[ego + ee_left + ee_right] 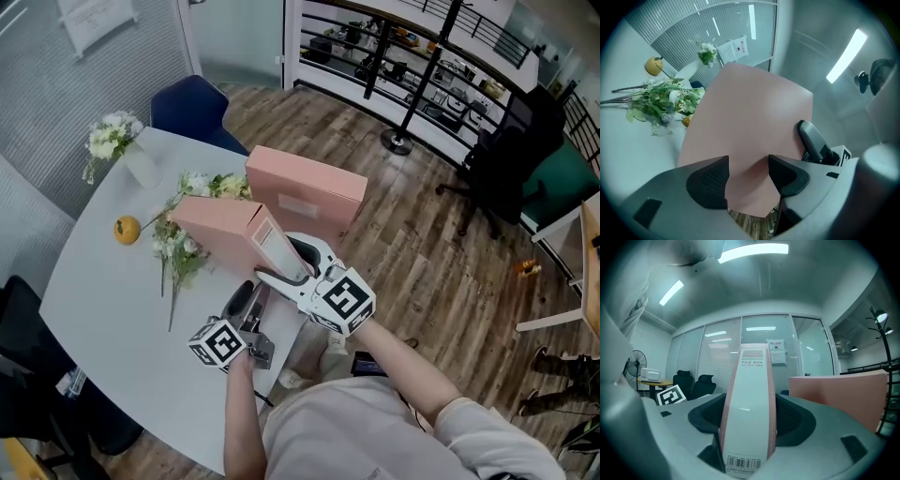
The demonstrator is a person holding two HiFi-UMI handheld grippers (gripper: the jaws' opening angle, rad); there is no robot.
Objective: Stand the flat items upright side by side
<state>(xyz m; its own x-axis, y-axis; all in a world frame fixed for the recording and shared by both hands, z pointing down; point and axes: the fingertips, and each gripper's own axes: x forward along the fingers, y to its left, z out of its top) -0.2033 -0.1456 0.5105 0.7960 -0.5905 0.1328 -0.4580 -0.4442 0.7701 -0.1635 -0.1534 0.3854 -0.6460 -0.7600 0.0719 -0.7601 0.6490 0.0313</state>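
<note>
On the white table (103,309), far left, a vase of white flowers (117,141) stands near the rim, with 1 orange fruit (127,230) just below it and loose flower stems (178,248) lying flat toward the middle. Next comes the tilted file box (220,230), pink, leaning over the stems with its white-labelled spine turned toward the person; whether its far edge touches the table cannot be told. The left gripper (251,292) sits beneath that box at the table's near edge. In the left gripper view its 2 jaws stand wide apart and grip nothing: the left gripper (747,171) faces the box's broad pink side (750,122), 1 corner of which hangs in front of the gap above wooden floor. The right gripper (286,261) holds the tilted box by its spine end. In the right gripper view both dark pads of the right gripper (749,420) press the 2 flanks of the narrow labelled spine (750,394), so the jaws are spread broadly but closed on it. To the right and slightly behind, the standing file box (305,192) is upright on its long edge at the table's right rim, close to the tilted one; it also shows in the right gripper view (843,390). Farthest right, a black office chair (506,169) stands on the wooden floor (412,244).
</note>
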